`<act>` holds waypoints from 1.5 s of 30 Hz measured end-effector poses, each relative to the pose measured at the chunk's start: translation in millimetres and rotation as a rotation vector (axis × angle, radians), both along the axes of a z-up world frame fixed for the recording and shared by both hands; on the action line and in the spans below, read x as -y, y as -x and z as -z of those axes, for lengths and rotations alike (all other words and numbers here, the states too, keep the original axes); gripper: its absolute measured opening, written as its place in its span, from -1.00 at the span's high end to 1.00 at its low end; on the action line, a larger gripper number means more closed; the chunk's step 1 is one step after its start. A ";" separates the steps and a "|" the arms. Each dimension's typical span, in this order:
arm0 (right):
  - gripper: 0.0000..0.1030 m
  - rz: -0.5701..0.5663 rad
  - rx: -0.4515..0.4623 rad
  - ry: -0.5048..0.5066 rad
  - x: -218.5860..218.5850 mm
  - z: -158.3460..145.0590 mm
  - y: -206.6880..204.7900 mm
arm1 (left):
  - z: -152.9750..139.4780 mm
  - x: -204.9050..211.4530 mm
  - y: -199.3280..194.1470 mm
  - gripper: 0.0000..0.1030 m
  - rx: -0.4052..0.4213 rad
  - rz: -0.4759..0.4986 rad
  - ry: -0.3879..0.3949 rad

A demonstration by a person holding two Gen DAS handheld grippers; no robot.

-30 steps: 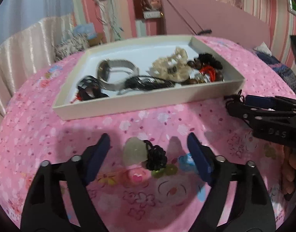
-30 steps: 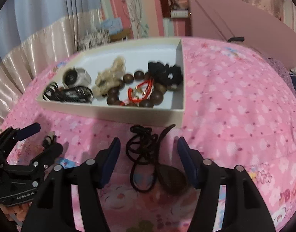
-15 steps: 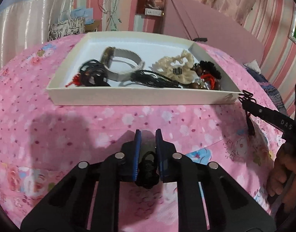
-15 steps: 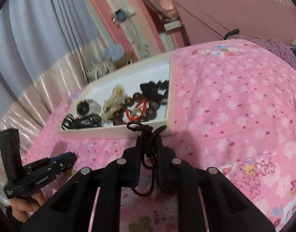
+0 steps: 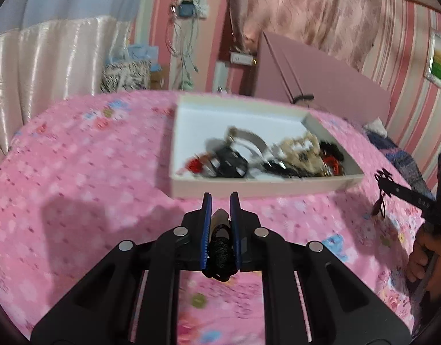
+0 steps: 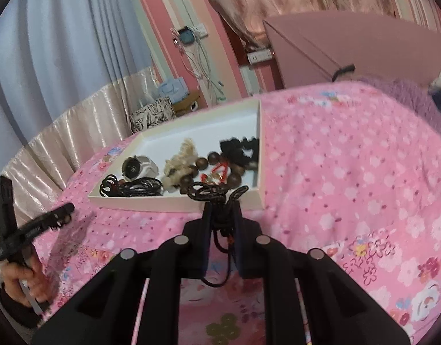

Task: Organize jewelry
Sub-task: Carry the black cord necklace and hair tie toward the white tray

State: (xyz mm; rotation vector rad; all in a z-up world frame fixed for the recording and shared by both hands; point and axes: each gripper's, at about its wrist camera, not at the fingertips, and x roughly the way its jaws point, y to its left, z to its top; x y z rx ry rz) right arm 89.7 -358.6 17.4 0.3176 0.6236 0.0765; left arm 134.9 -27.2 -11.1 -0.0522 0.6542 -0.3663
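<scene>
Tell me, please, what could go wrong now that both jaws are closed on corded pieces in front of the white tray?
The right gripper holds only the black cord necklace; its hanging loops could snag the white tray wall or the beads inside. The left gripper pinches a pale pendant by its knotted cord, so it might slip out. Both pieces could tangle with the jewelry crowded near the front wall.

No legible text; blurred white lettering on right claw [image 5: 393, 187].

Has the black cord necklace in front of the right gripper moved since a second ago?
Yes. The black cord necklace is lifted off the pink bedspread, pinched in the right gripper, its loops now level with the white tray front wall.
</scene>
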 end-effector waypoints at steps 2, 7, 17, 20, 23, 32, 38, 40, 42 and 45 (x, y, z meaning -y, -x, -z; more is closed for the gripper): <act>0.74 0.002 0.019 0.040 -5.7 -5.3 0.0 | -4.9 -11.3 -2.4 0.79 0.031 -0.029 0.003; 0.74 0.041 0.049 0.102 -9.9 -5.4 -1.8 | -7.8 -19.6 -5.0 0.79 0.122 -0.075 -0.027; 0.74 -0.007 0.210 0.243 -38.5 -21.5 23.5 | -9.6 -2.0 25.2 0.79 0.274 -0.005 -0.053; 0.73 -0.013 0.210 0.270 -44.9 -22.1 23.2 | -9.8 2.1 25.8 0.79 0.275 0.006 -0.066; 0.72 -0.004 0.204 0.236 -37.9 -21.2 22.7 | -10.9 -3.6 26.6 0.79 0.276 0.005 -0.036; 0.72 0.013 0.192 0.204 -29.5 -18.7 21.2 | -7.7 -4.4 25.0 0.79 0.283 -0.008 -0.030; 0.72 0.013 0.184 0.204 -30.4 -17.8 20.4 | -7.9 -3.8 25.7 0.79 0.285 -0.007 -0.032; 0.72 0.015 0.180 0.203 -30.3 -17.1 20.0 | -8.1 -3.5 26.5 0.79 0.286 -0.009 -0.034; 0.72 0.017 0.179 0.204 -30.6 -16.7 19.8 | -7.9 -2.5 27.1 0.79 0.287 -0.010 -0.044; 0.72 0.014 0.175 0.201 -29.9 -16.5 19.3 | -8.2 0.1 26.2 0.79 0.286 -0.001 -0.060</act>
